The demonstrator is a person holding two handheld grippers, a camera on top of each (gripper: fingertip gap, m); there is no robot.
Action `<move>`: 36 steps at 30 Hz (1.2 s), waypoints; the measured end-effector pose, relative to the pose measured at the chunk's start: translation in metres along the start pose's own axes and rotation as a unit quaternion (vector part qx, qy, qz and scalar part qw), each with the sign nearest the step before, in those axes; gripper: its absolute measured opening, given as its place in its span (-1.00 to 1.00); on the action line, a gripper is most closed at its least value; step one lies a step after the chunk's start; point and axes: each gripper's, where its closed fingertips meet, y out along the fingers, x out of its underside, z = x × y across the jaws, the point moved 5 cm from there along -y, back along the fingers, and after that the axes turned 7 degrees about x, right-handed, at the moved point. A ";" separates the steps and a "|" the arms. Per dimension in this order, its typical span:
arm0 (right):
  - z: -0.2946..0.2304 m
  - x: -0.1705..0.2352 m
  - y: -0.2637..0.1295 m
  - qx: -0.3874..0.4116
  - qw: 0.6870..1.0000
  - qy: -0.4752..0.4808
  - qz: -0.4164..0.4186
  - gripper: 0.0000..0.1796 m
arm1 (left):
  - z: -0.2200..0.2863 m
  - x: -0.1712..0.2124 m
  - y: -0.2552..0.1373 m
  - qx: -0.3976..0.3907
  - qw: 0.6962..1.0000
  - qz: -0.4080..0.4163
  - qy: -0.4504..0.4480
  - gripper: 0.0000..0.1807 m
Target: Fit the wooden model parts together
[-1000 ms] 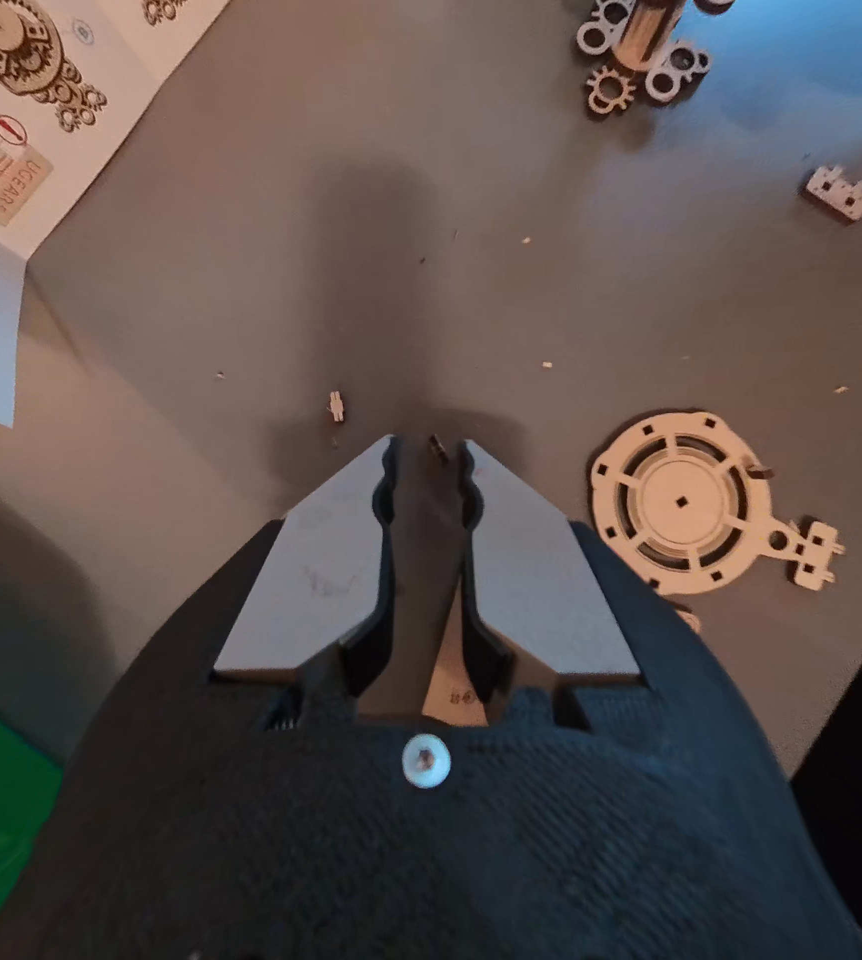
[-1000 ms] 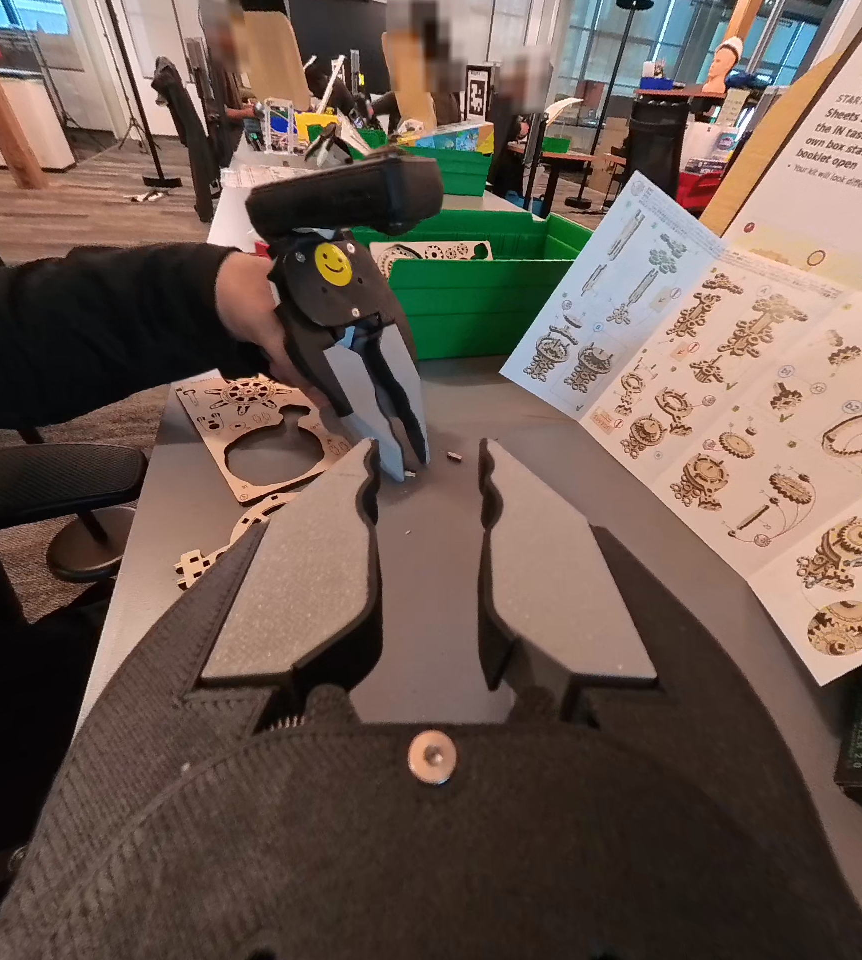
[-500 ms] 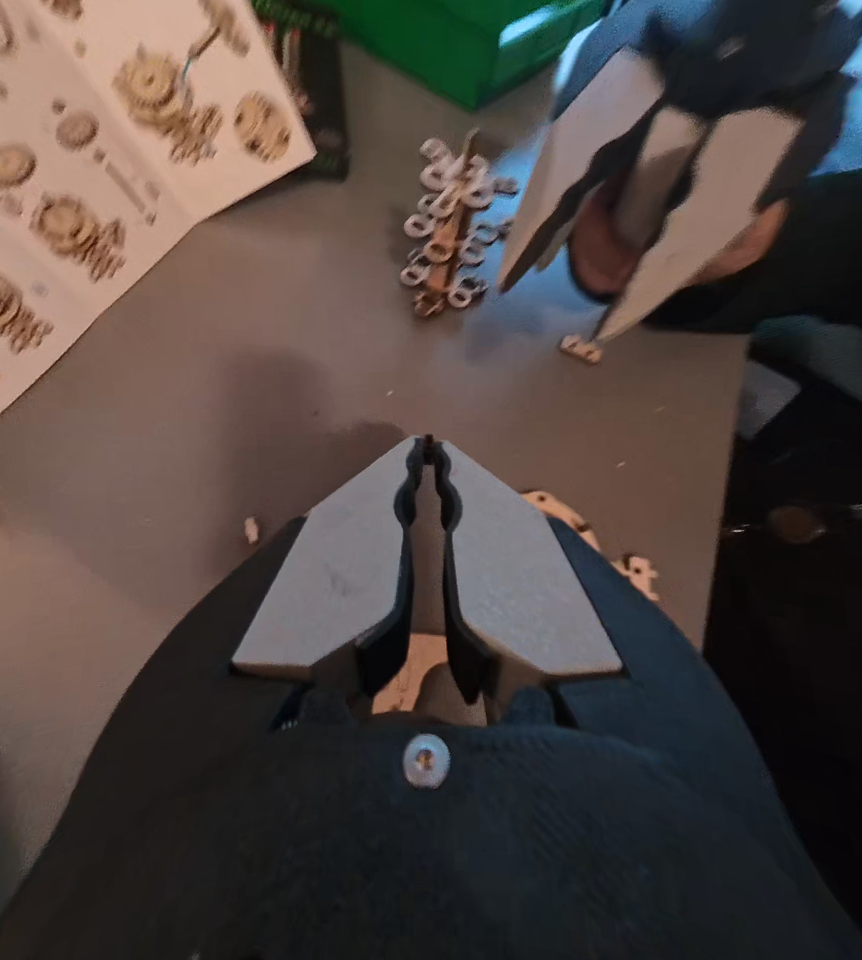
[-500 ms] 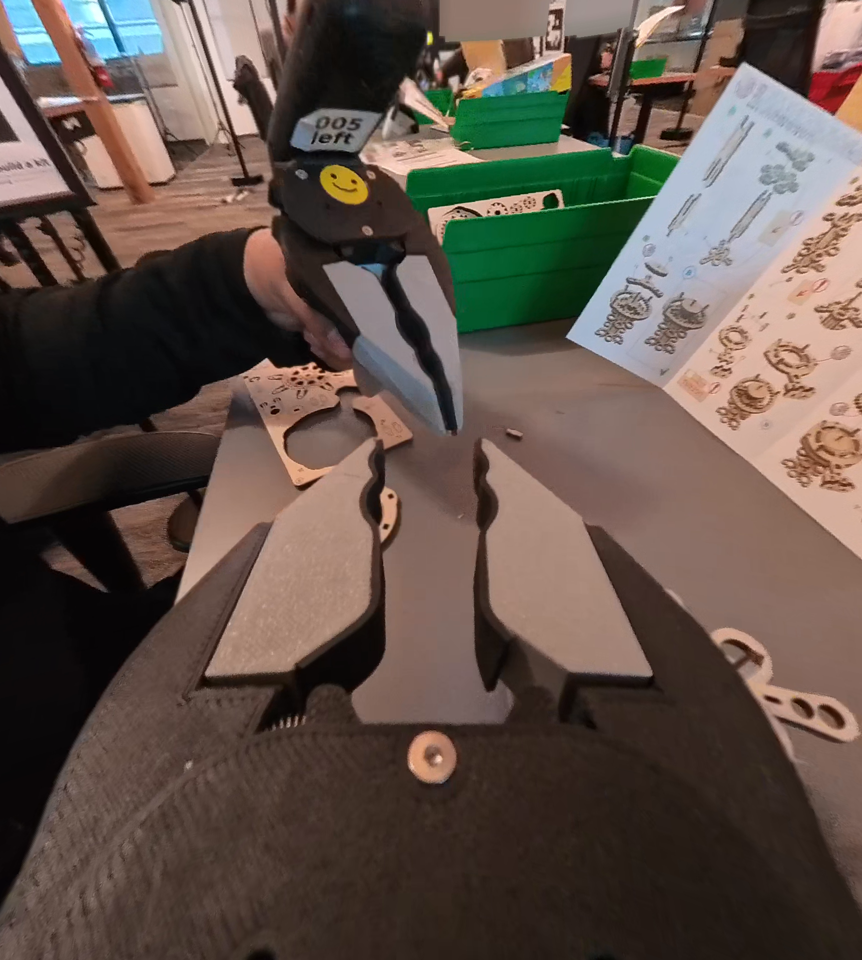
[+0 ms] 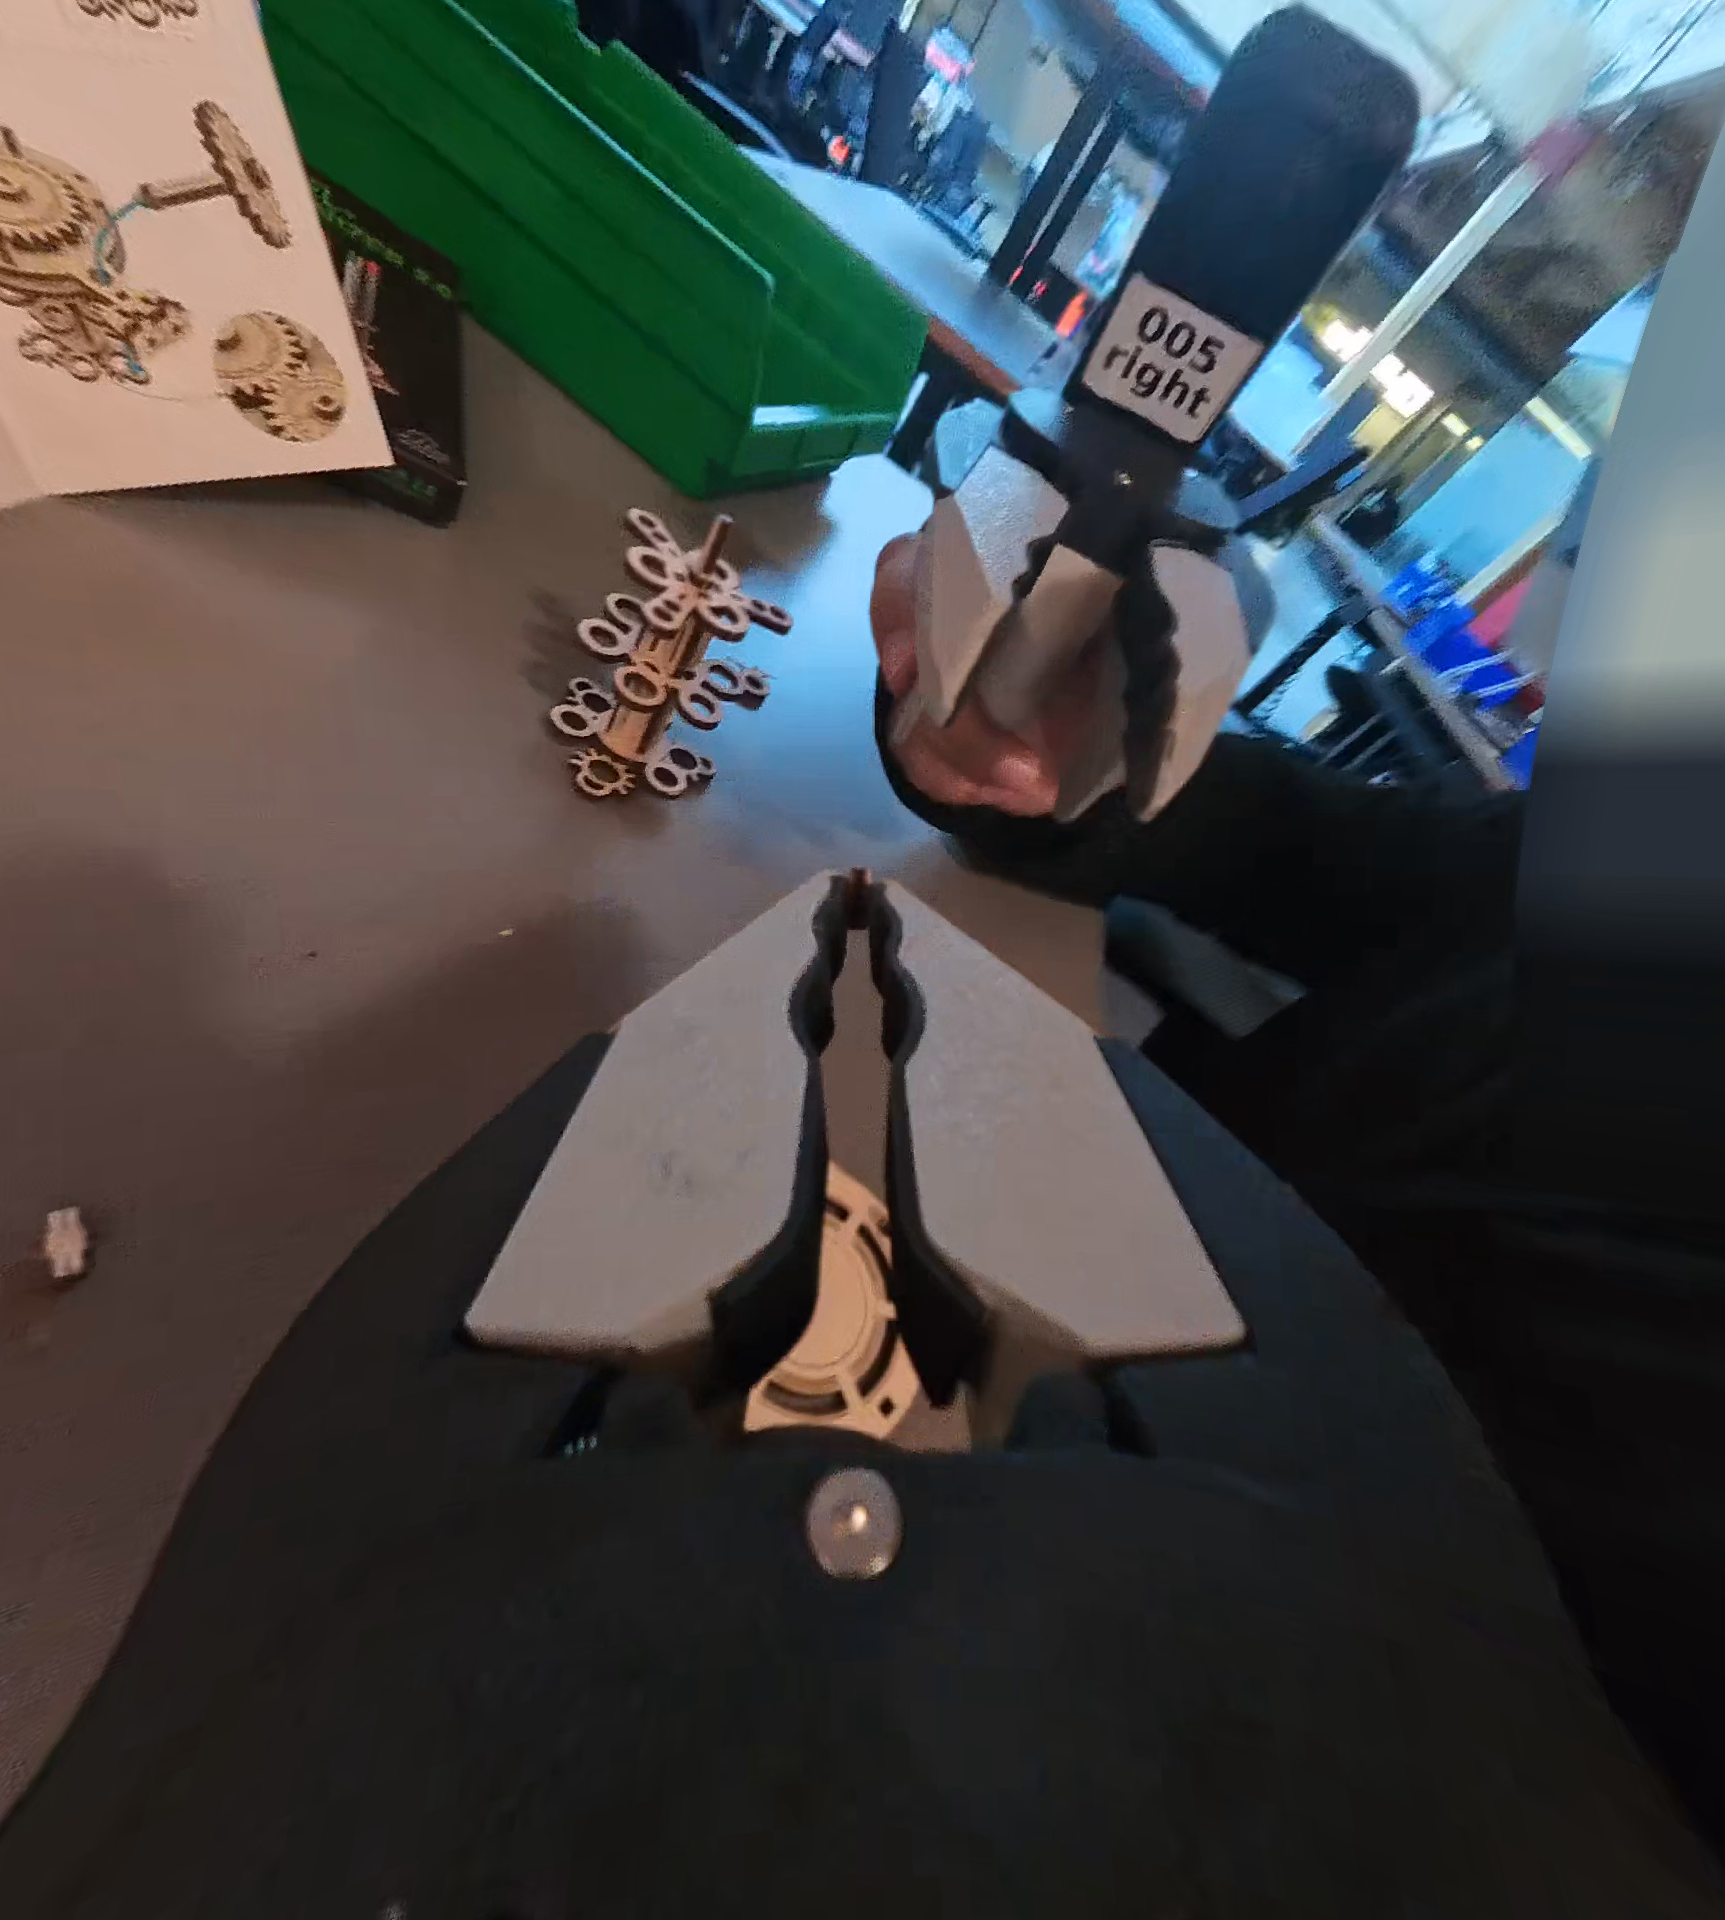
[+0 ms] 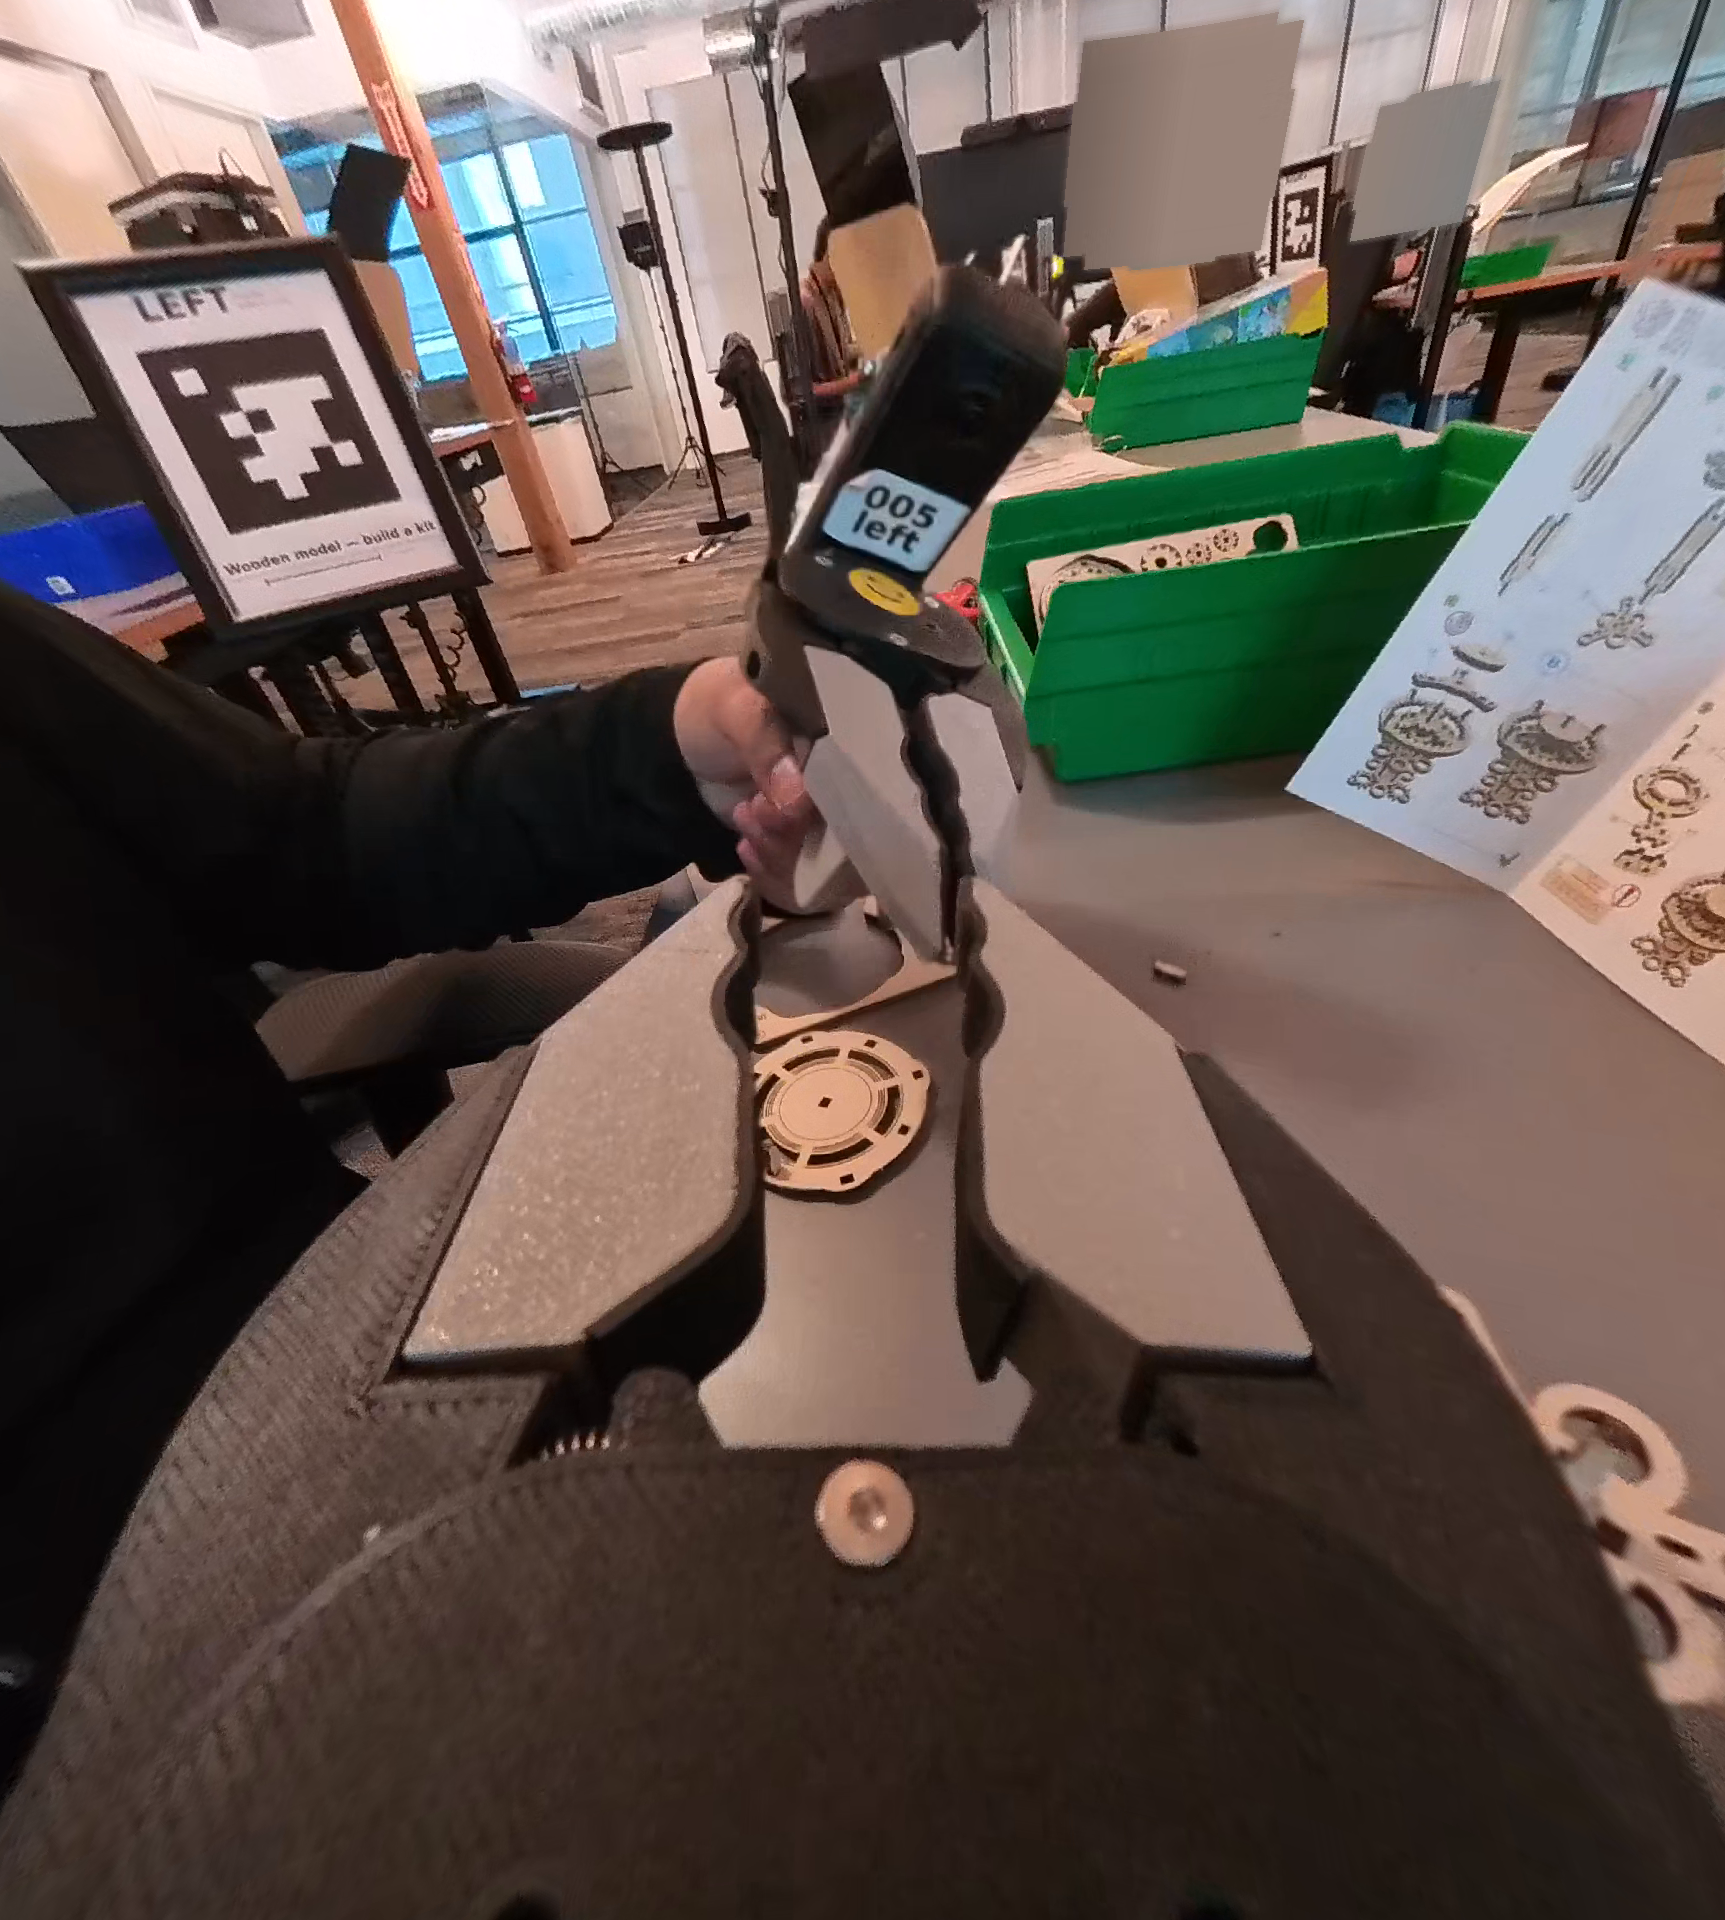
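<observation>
My left gripper (image 5: pixel 858 891) is shut on a tiny dark wooden peg (image 5: pixel 859 881) pinched at its tips, held above the grey table. It also shows in the right wrist view (image 6: pixel 946 935), pointing down. A round slotted wooden disc (image 6: pixel 837 1112) lies flat on the table, framed between the fingers of my open, empty right gripper (image 6: pixel 863 925). The disc shows under the left gripper too (image 5: pixel 827 1340). The right gripper (image 5: pixel 1024 769) faces the left one, jaws apart. A stacked wooden assembly (image 5: pixel 660 665) lies farther back.
A cut-out wooden sheet (image 6: pixel 879 987) lies behind the disc. Another small peg (image 6: pixel 1167 940) and a pale loose bit (image 5: pixel 66 1242) lie on the table. Green bins (image 6: pixel 1201 665), an instruction sheet (image 6: pixel 1616 779), a black box (image 5: pixel 411 364) and a holed wooden part (image 6: pixel 1668 1538) stand around. Left tips to right tips: about 4 cm.
My left gripper closed on the small peg, lifted it off the table and tilted up toward the right gripper. My right gripper moved over the round disc, still open.
</observation>
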 end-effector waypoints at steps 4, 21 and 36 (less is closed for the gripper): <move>-0.006 0.002 -0.003 -0.029 0.999 -0.015 -0.032 -0.79 | 0.013 -0.001 0.002 0.049 0.999 -0.007 -0.010 -1.00; -0.035 0.011 0.000 -0.041 0.977 -0.199 -0.059 -0.97 | 0.043 0.008 0.012 0.184 0.981 -0.049 -0.049 -1.00; -0.047 0.010 -0.004 -0.038 0.957 -0.285 -0.042 -1.00 | 0.045 0.012 0.018 0.228 0.968 -0.049 -0.089 -1.00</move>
